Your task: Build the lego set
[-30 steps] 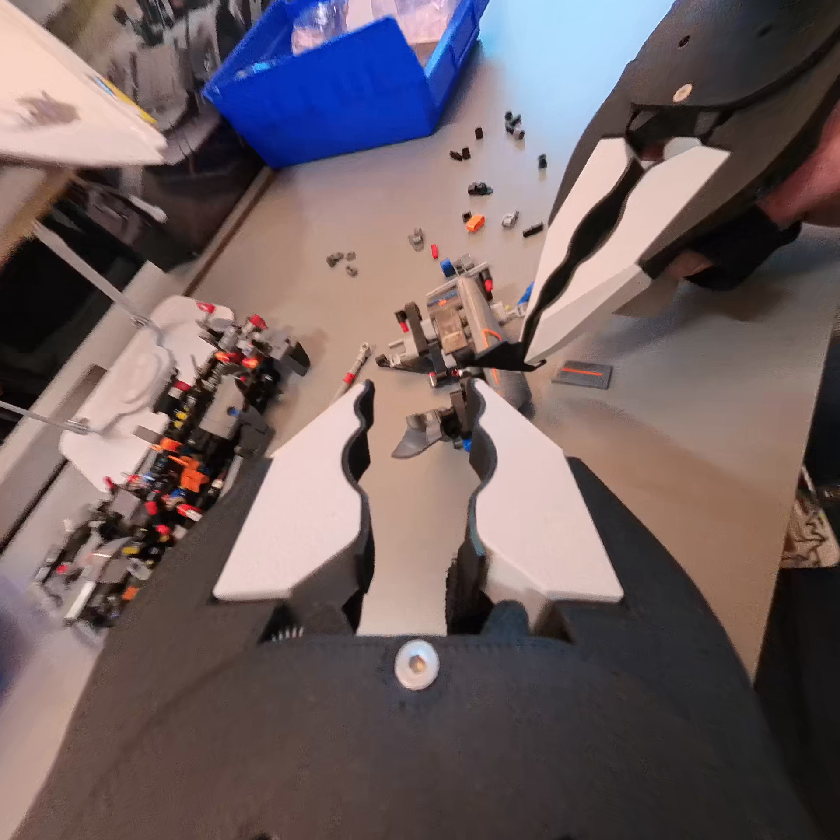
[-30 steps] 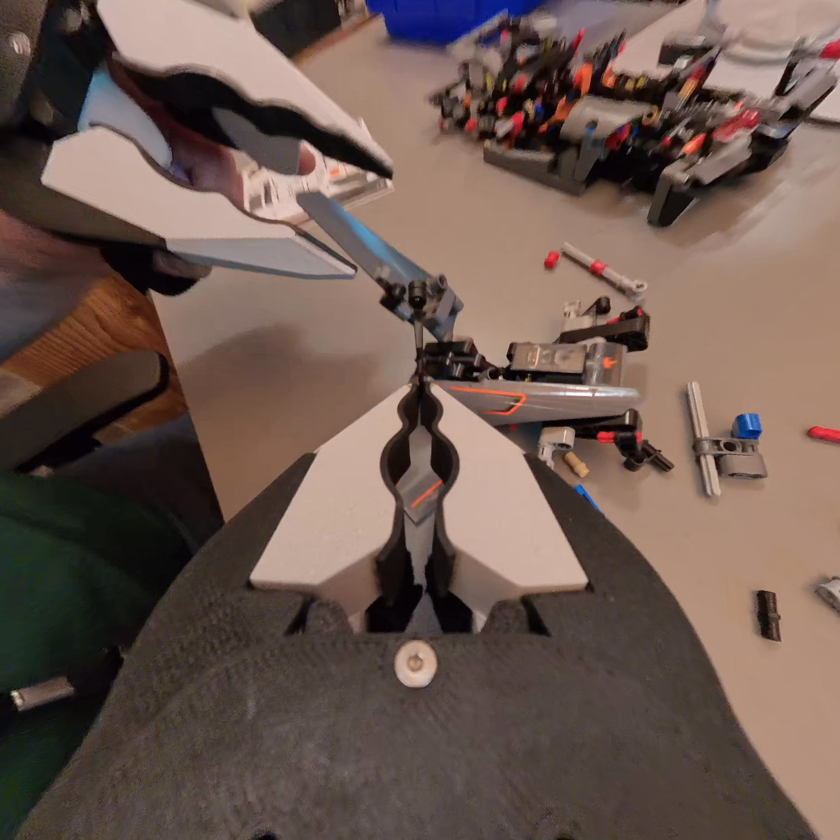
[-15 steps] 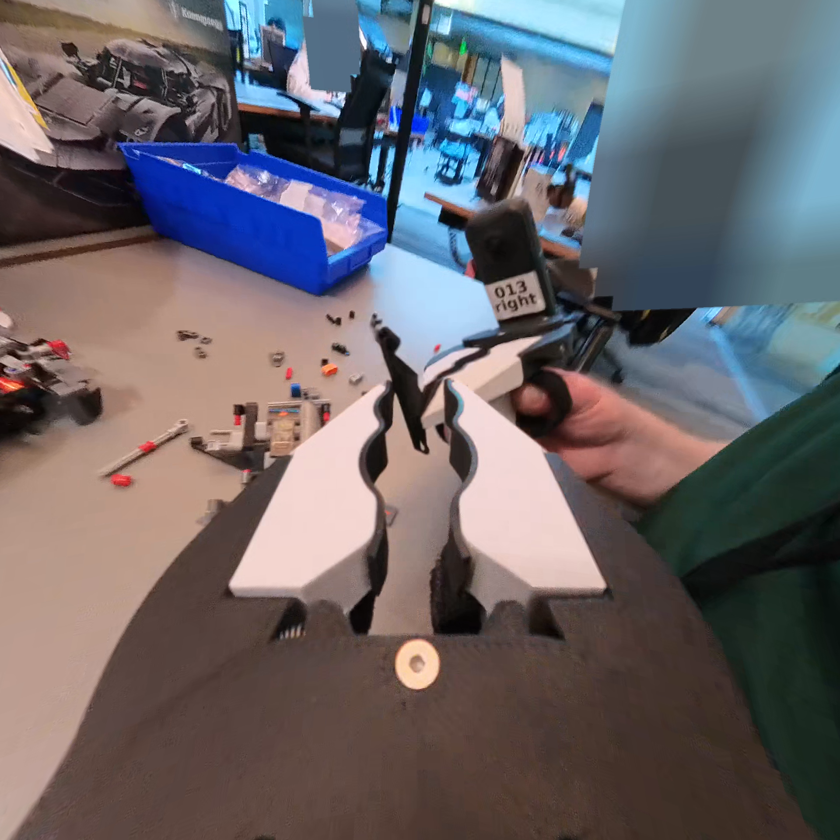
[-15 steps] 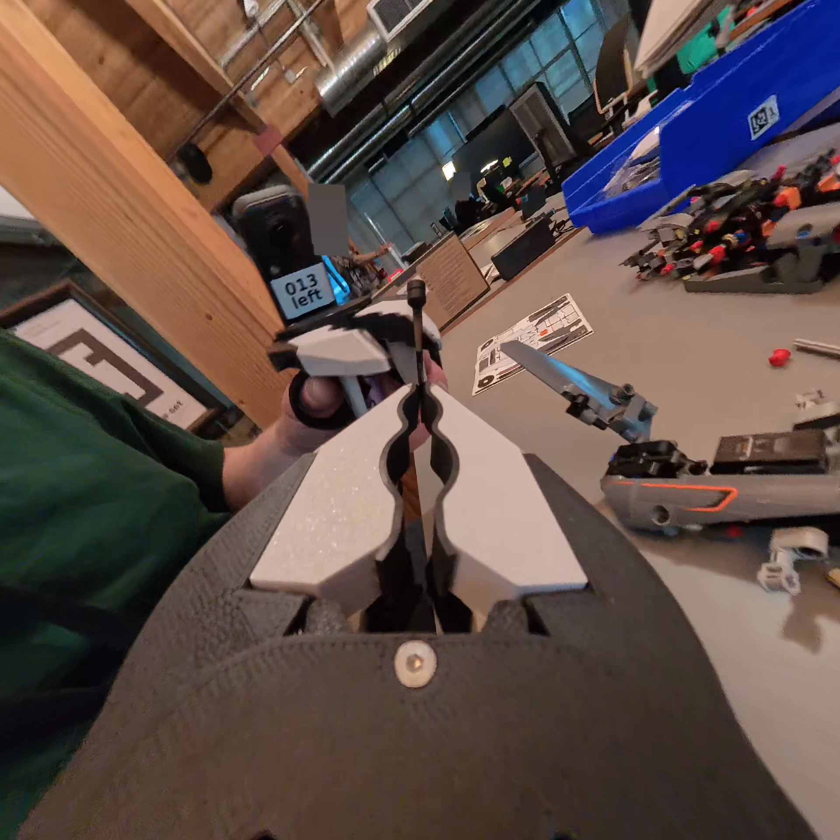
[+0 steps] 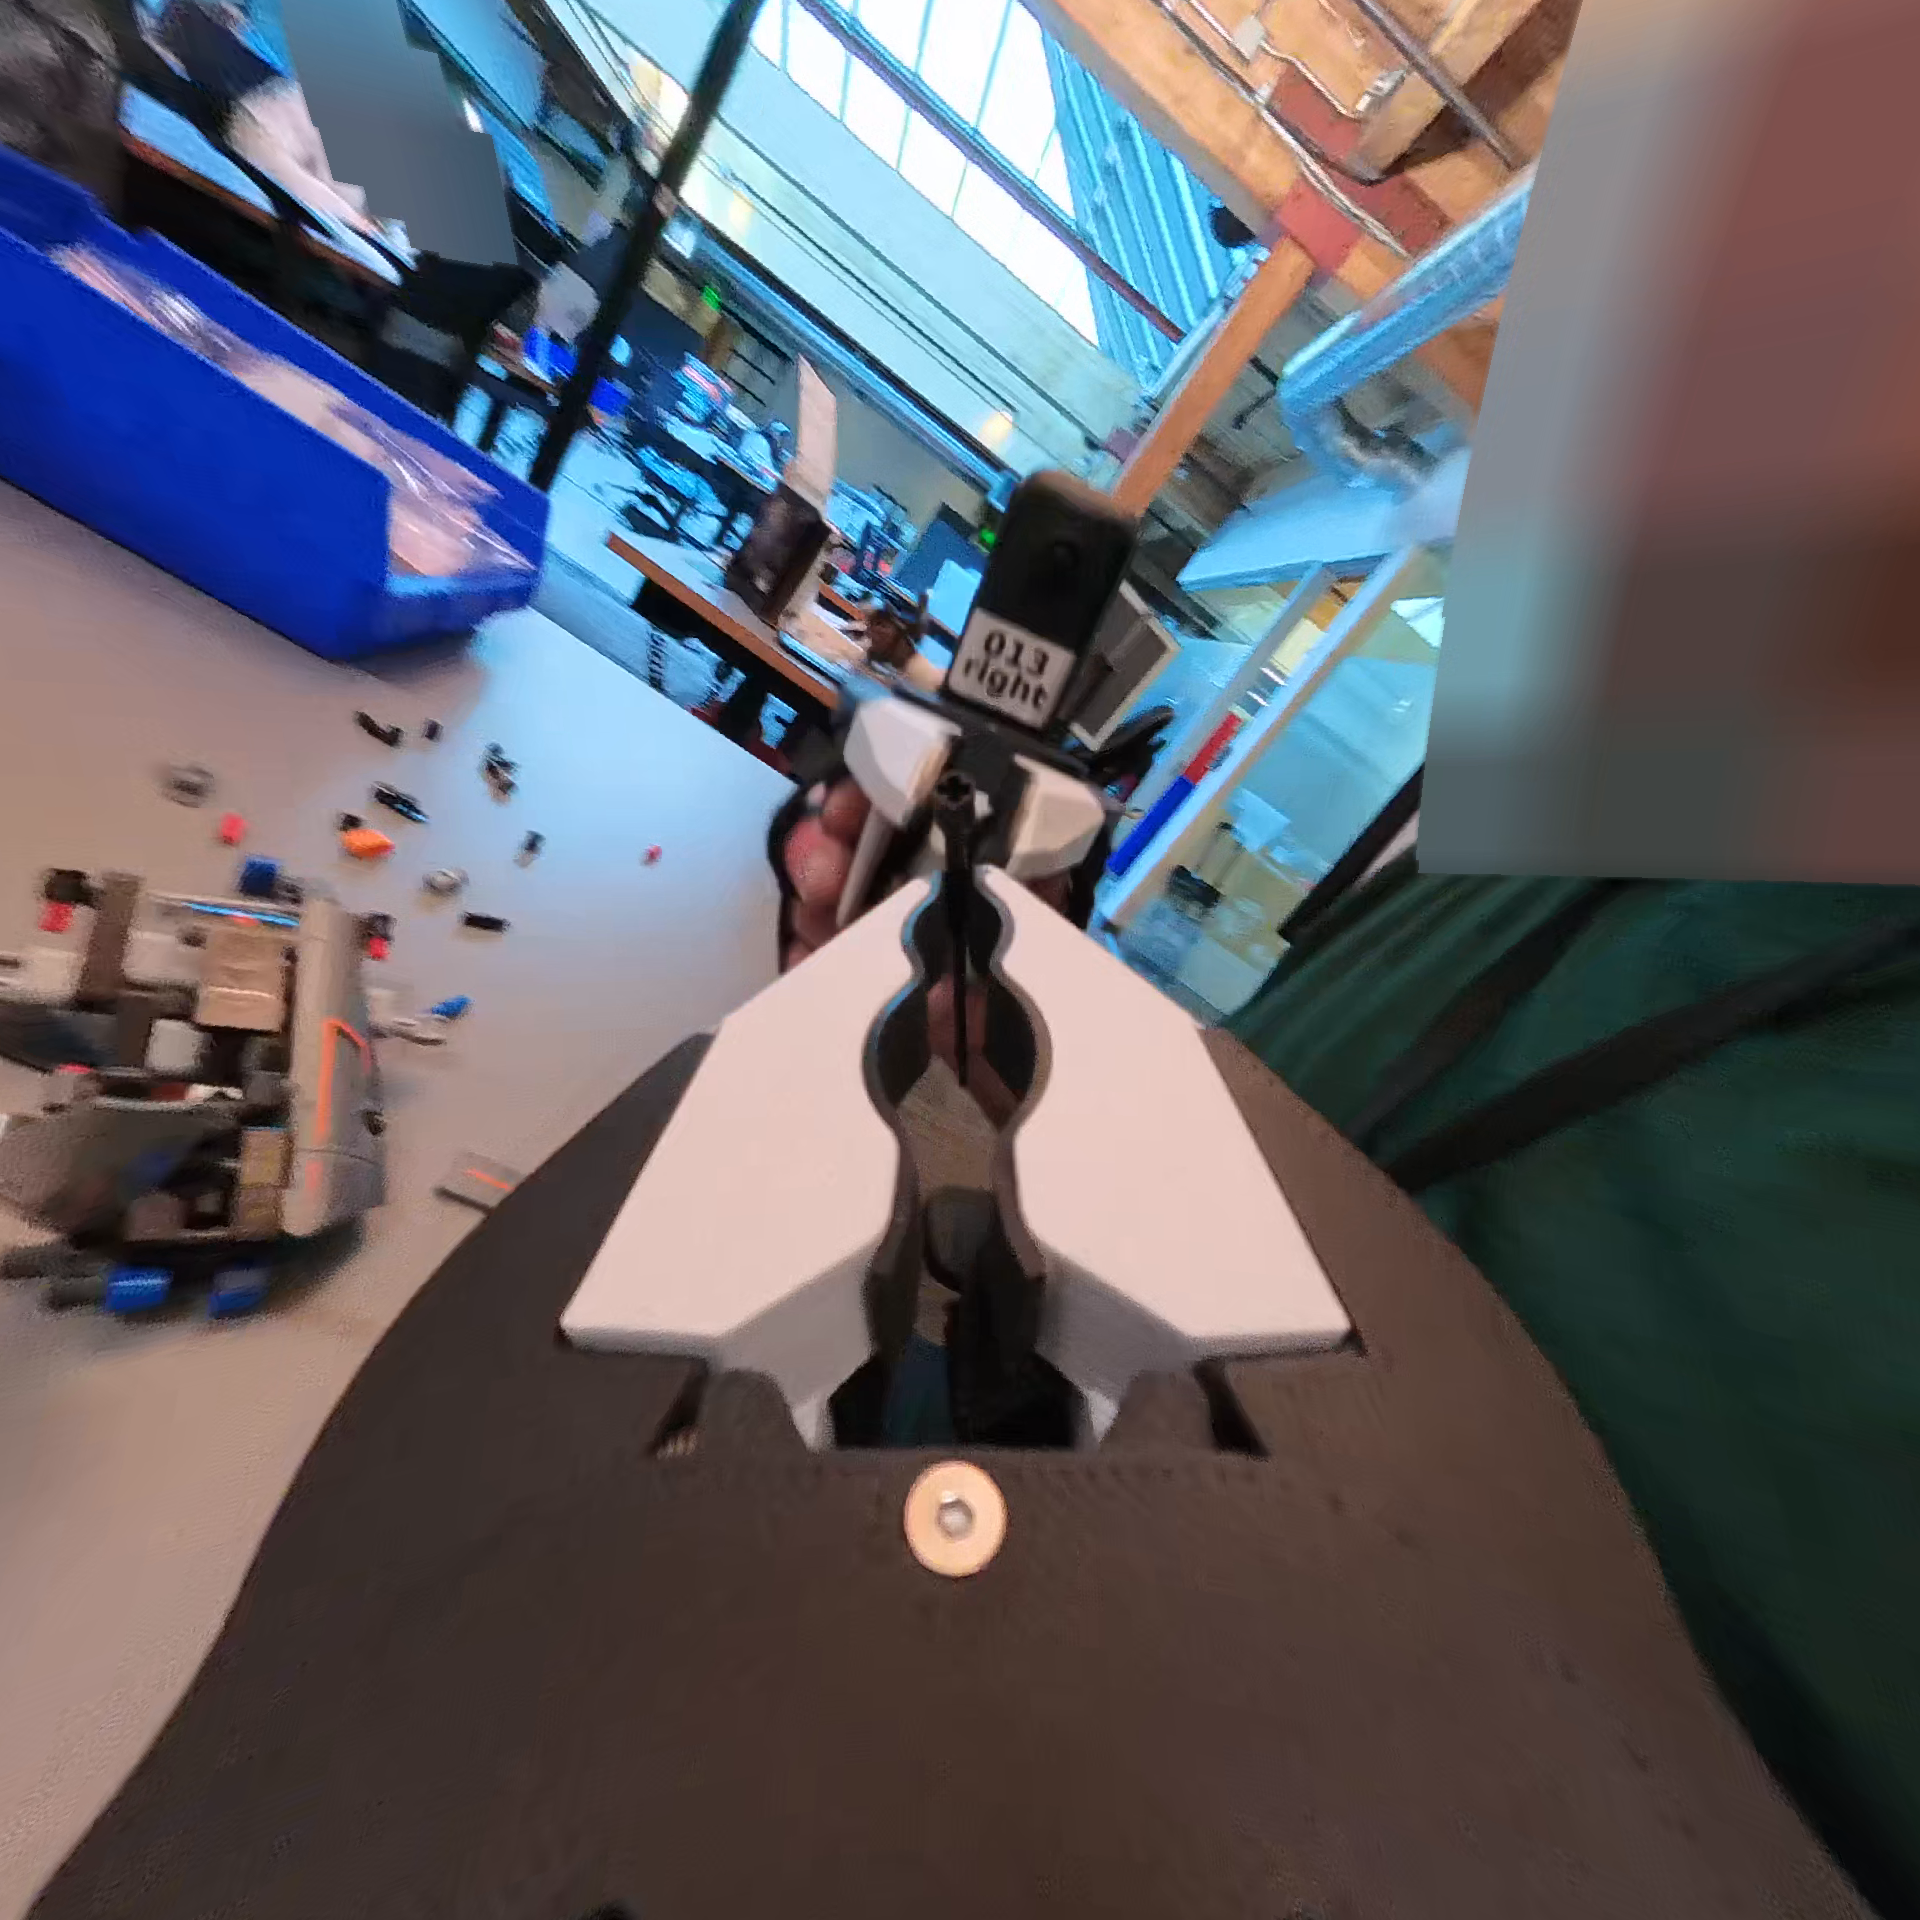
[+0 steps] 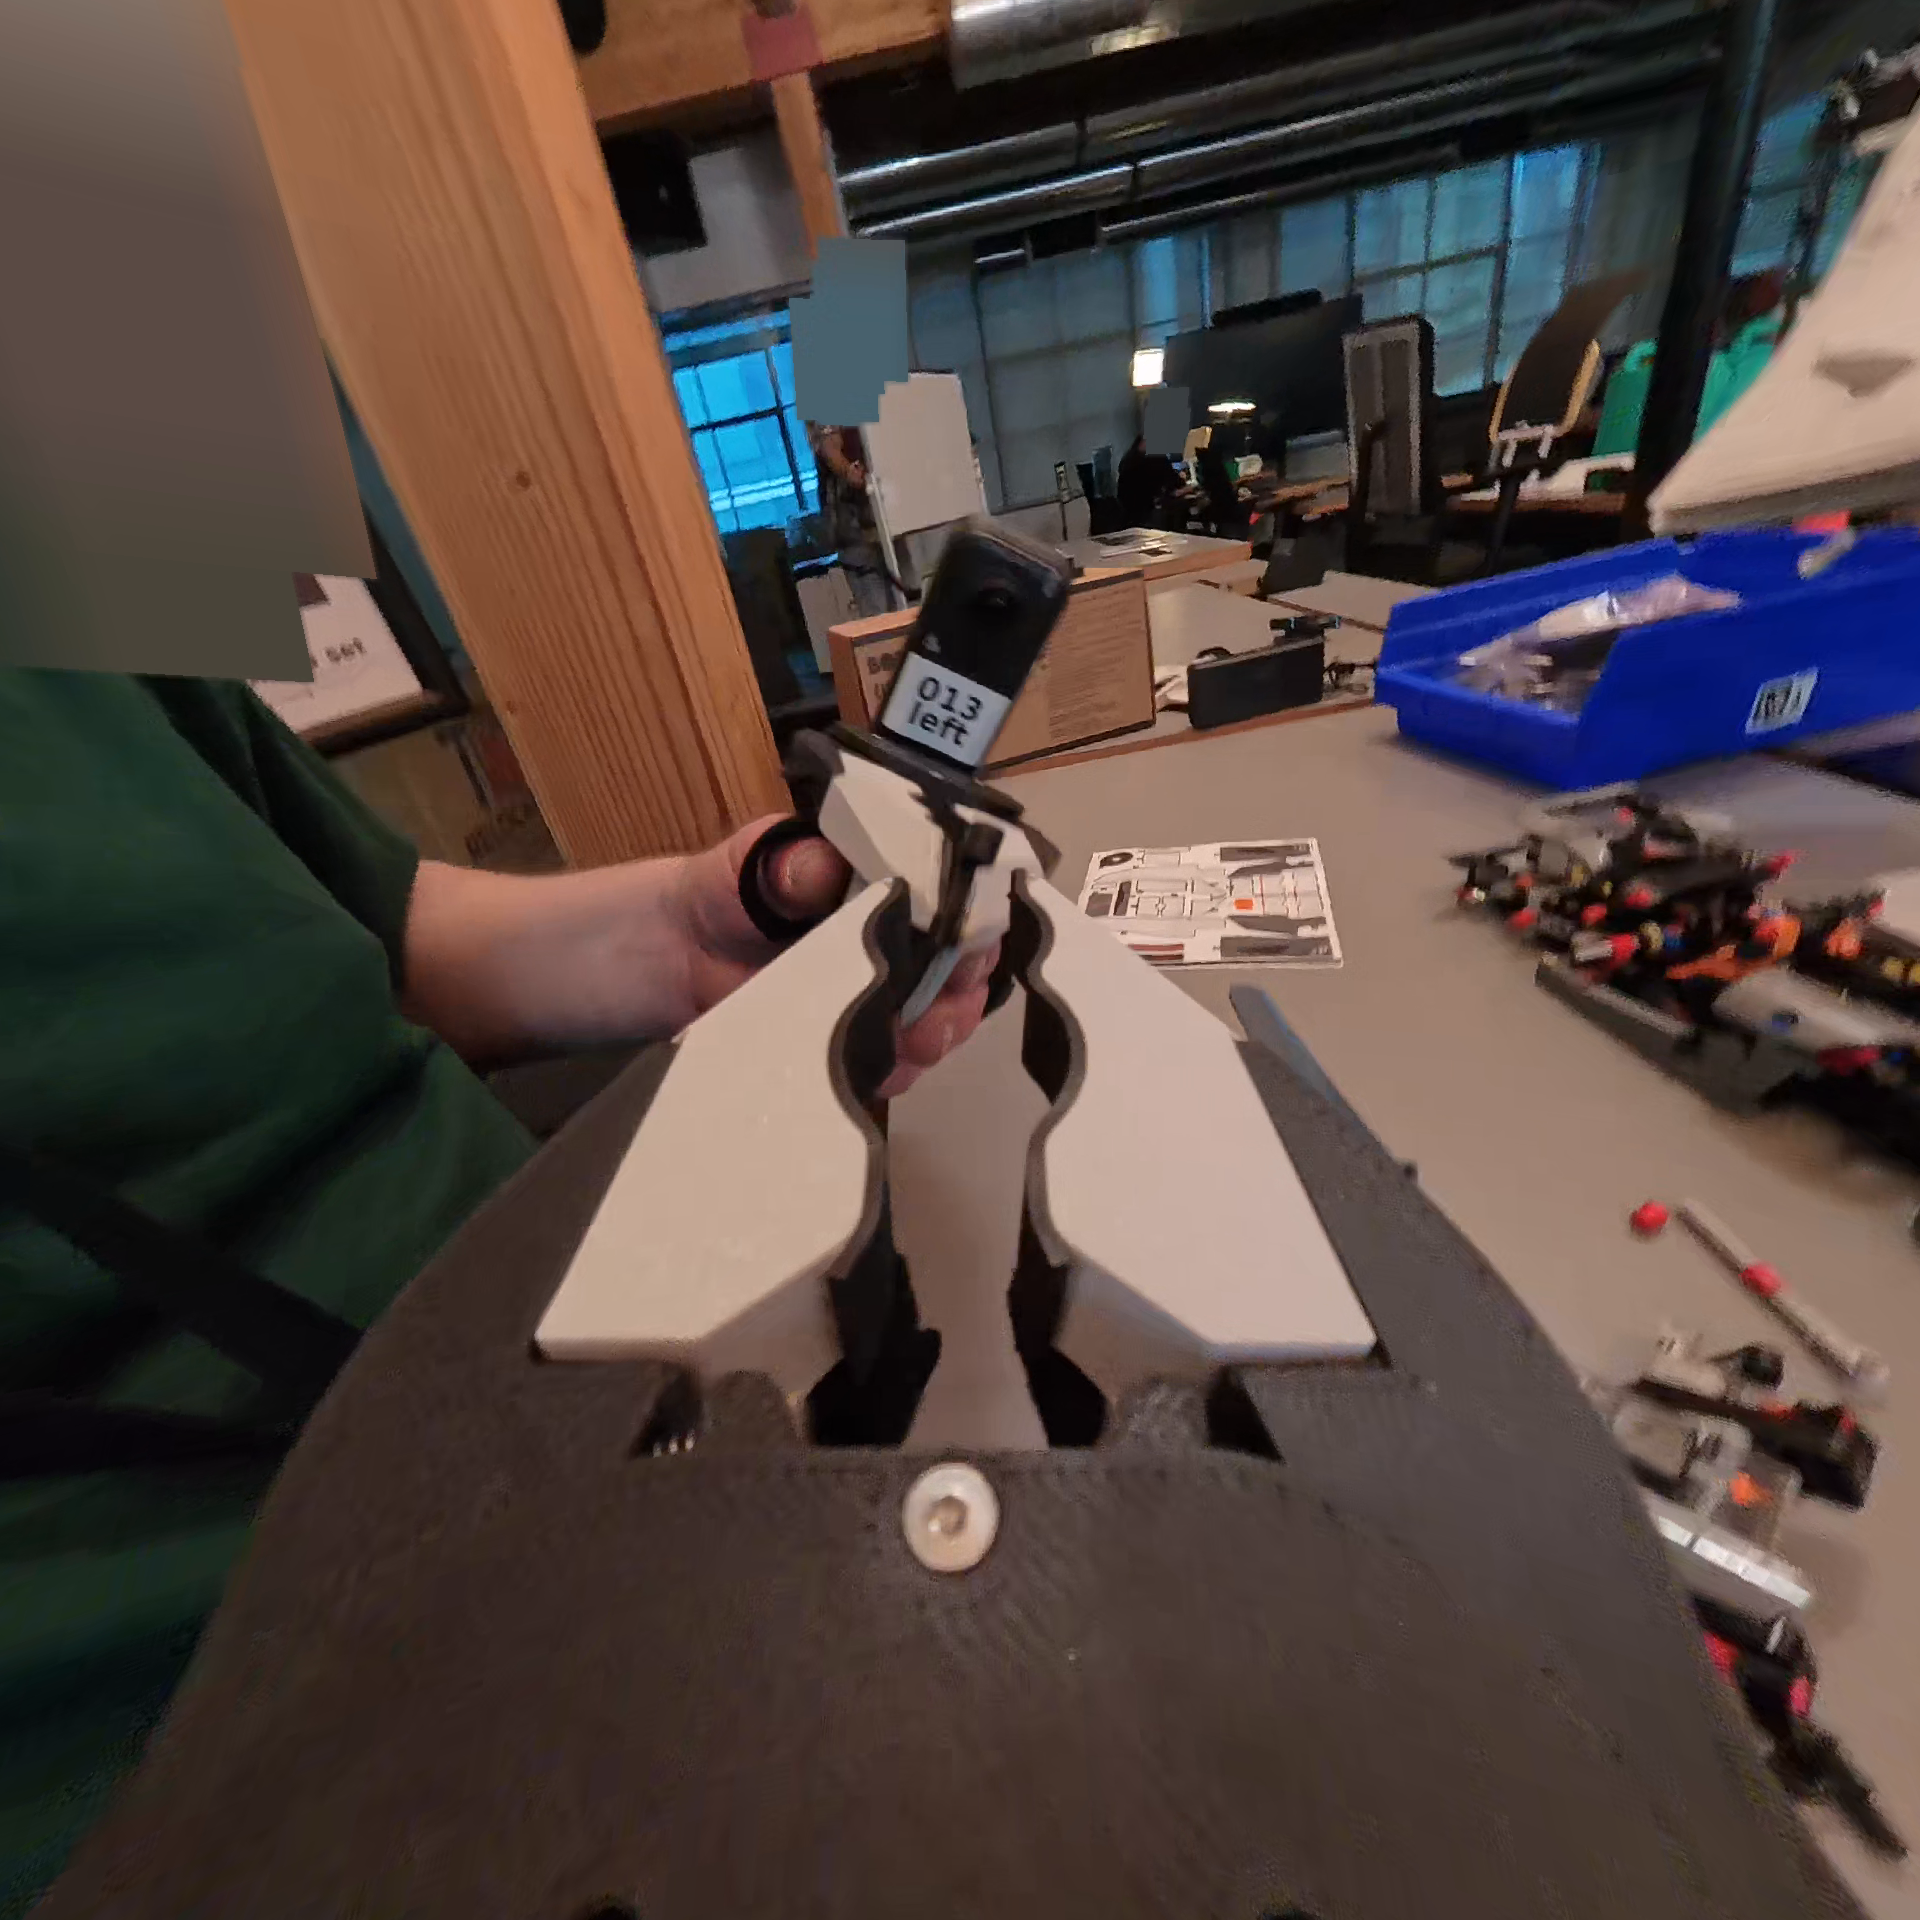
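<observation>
**A:** Where is the lego part?

**B:** The slim black piece (image 5: 958, 935) is off the table, standing upright between the tips of the left gripper (image 5: 958, 883). The fingers are pressed together on it, and its knobbed top sticks out above them.

**A:** And the other tool?

**B:** The right gripper (image 6: 956, 888) faces the left one at close range, with a clear gap between its fingers. In the right wrist view the piece sits in line with that gap. I cannot tell whether those fingers touch it.

**A:** Who holds the tools?

**B:** A person in a green sleeve (image 6: 187, 935). The hand (image 6: 665, 935) is wrapped around the left gripper's handle.

**A:** What is on the table?

**B:** On the grey table (image 6: 1455, 1091), a half-built grey section with orange trim (image 5: 239, 1081) lies near the left gripper, with small loose pieces (image 5: 364, 842) scattered beyond it. A printed sheet (image 6: 1216, 904) lies flat farther off. A large dark model with red and orange parts (image 6: 1683, 935) sits to its right, in front of a blue bin (image 6: 1621, 707) of clear bags. A thin rod with red ends (image 6: 1756, 1278) lies nearer the right gripper.
</observation>
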`<state>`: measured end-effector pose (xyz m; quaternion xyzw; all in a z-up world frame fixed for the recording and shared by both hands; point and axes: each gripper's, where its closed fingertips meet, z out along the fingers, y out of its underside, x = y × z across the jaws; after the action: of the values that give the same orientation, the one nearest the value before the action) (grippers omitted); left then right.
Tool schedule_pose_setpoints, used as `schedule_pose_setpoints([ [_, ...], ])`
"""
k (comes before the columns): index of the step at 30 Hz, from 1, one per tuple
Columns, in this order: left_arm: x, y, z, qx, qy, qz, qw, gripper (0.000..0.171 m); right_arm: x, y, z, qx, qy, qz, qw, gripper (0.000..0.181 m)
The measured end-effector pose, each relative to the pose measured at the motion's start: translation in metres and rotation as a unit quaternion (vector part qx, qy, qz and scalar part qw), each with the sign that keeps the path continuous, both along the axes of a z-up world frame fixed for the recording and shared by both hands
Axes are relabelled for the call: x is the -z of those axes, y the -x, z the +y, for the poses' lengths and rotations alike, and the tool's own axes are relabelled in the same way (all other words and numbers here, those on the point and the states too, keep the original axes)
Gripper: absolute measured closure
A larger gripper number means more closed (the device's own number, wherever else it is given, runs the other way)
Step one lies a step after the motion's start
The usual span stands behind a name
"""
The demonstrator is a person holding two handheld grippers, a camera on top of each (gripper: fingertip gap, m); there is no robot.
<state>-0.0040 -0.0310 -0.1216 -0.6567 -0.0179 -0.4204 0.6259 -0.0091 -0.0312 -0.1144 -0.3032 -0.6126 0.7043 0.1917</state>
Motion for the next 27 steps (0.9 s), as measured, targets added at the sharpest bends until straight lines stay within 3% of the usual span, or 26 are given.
schedule_pose_setpoints([
  [4, 0.005, -0.017, -0.004, 0.061, 0.006, -0.034, 0.998, 0.171, -0.002, -0.002, -0.021, -0.042, -0.079, 0.031, 0.995, 0.159],
  [11, 0.009, -0.028, -0.015, 0.106, 0.008, -0.064, 0.992, 0.171, 0.004, -0.002, -0.036, -0.097, -0.073, 0.022, 0.992, 0.168],
  [14, 0.012, -0.027, -0.016, 0.103, 0.009, -0.068, 0.992, 0.171, 0.007, -0.003, -0.043, -0.117, -0.074, 0.018, 0.99, 0.165],
  [18, 0.016, -0.027, -0.019, 0.12, 0.014, -0.083, 0.989, 0.171, 0.012, 0.0, -0.043, -0.133, -0.07, 0.0, 0.989, 0.175],
  [27, 0.02, -0.013, -0.003, 0.101, 0.006, -0.109, 0.989, 0.171, 0.013, 0.018, -0.025, -0.099, -0.023, -0.025, 0.995, 0.181],
])
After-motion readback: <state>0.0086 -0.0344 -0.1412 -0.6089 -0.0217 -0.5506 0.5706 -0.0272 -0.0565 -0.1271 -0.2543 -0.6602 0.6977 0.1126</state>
